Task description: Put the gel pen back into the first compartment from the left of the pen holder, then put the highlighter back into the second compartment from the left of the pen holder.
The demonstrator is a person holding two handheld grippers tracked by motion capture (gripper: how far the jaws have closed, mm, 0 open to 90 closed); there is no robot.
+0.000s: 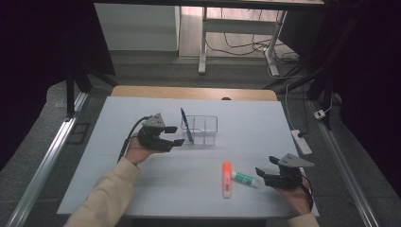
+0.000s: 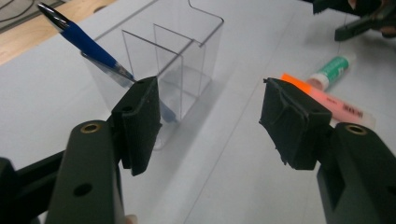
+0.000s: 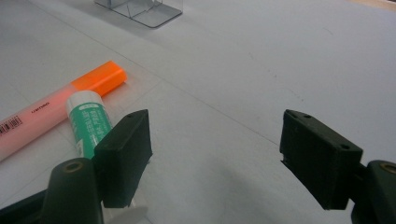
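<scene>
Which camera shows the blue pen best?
The left gripper view: the blue pen is near and sharp, leaning in an end compartment of the clear organizer. In the high view the pen is small and far. The right gripper view catches the organizer's base, not the pen.

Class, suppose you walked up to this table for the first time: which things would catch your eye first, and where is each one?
The bright orange highlighter lies near the front of the white table, with a green and white glue stick beside it, just ahead of the open right gripper. Further back, a blue pen leans tilted in the left end of a clear organiser, next to the open left gripper.
</scene>
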